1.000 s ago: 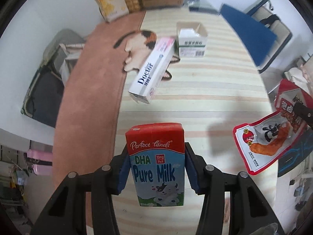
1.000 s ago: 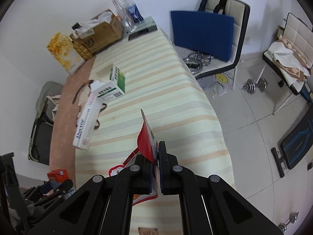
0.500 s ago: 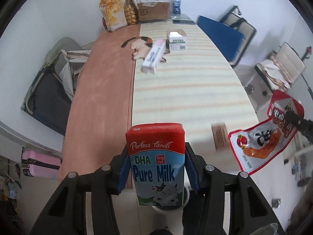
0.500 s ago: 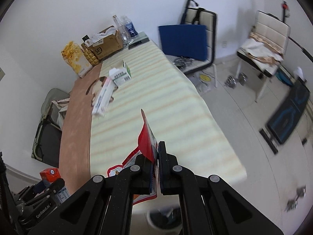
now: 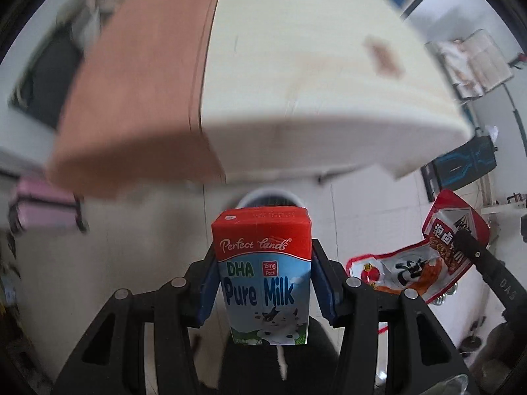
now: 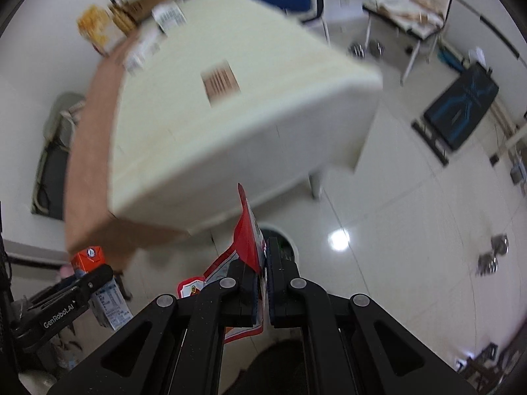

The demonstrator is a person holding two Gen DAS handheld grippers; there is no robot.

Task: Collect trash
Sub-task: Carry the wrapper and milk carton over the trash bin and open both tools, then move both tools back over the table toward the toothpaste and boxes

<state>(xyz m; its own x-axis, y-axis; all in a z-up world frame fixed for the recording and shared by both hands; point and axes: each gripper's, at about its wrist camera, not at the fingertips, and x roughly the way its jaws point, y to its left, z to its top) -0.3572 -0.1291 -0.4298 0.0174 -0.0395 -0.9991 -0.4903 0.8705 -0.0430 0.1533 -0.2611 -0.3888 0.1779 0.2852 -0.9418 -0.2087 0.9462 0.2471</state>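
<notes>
Red-topped and blue below, the milk carton (image 5: pixel 262 271) sits upright in the left claw (image 5: pixel 262 283), whose blue pads press its two sides. The right claw (image 6: pixel 262 283) is pinched together on a thin red snack pouch (image 6: pixel 245 253), which hangs limp from the grip. Both claws are off the end of the counter (image 6: pixel 230 125) and point down toward the floor, where the round bin (image 5: pixel 270 199) shows just past the top of the carton in the left view and just behind the pouch in the right view. The risk from here is a miss. Both views are smeared with motion, so a release on the move could send the carton onto the rim or the tiles. The pouch is light and floppy and may cling to a pad or flutter wide. Neither piece looks centred over the opening yet, as far as the pictures tell.
</notes>
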